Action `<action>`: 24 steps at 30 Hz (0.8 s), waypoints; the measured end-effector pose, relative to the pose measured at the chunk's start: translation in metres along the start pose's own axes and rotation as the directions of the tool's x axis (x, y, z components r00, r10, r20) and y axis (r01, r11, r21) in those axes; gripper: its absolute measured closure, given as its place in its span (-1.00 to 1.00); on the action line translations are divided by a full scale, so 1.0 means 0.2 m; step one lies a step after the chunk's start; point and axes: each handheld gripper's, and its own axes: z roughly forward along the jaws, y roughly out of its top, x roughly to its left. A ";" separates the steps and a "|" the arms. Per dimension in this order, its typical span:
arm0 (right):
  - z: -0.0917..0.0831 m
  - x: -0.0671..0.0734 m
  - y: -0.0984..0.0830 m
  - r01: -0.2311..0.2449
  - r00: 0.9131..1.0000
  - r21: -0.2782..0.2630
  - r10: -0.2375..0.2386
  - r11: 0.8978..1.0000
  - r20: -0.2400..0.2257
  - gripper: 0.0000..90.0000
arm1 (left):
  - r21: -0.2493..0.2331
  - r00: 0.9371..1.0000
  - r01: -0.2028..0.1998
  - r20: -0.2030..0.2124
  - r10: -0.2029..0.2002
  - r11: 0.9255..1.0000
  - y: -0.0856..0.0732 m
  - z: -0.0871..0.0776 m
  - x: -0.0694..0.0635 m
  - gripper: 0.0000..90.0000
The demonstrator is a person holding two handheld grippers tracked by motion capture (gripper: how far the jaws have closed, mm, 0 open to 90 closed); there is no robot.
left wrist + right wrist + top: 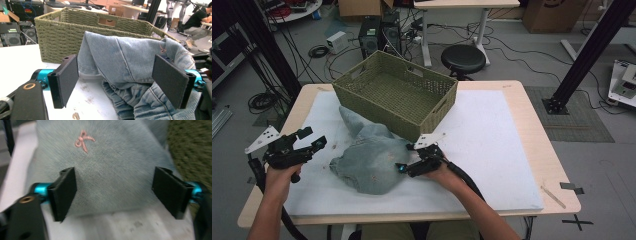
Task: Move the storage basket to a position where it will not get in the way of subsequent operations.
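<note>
High view is looking forward and down from above the person's side, taking in the whole table (532, 150), the basket (396, 95) at the far edge and the room floor behind. Left gripper view is sitting low over the table, looking level past its own jaws across the jeans (130, 62) toward the basket (57, 42) wall, close up. Right gripper view is pointing down at the jeans (105, 167) from very near, slightly blurred, with the basket (192, 147) weave at its right edge. All three are sharing the jeans (367, 162) and part of the basket; both gripper views are showing white table cover at the bottom.
</note>
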 end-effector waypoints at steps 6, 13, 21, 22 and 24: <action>0.09 0.00 0.02 0.033 0.999 0.072 -0.034 0.997 0.007 0.19 | 0.016 1.000 0.004 0.007 -0.004 1.000 -0.01 0.01 0.00 -0.52; 0.12 0.00 0.03 0.103 0.995 0.124 -0.103 0.987 -0.003 0.93 | 0.001 1.000 0.026 0.001 -0.026 1.000 -0.01 0.00 0.01 -0.52; -0.04 -0.03 0.00 0.103 0.992 0.096 -0.096 0.990 -0.079 0.97 | 0.000 1.000 0.026 -0.007 -0.026 1.000 0.00 0.00 0.02 -0.52; -0.08 -0.04 0.00 0.108 0.991 0.089 -0.101 0.990 -0.086 0.97 | 0.001 1.000 0.026 -0.006 -0.026 1.000 0.00 0.00 0.02 -0.52; -0.14 -0.05 -0.03 0.110 0.990 0.076 -0.103 0.991 -0.098 0.97 | 0.001 1.000 0.027 -0.006 -0.027 1.000 0.00 0.01 0.02 -0.52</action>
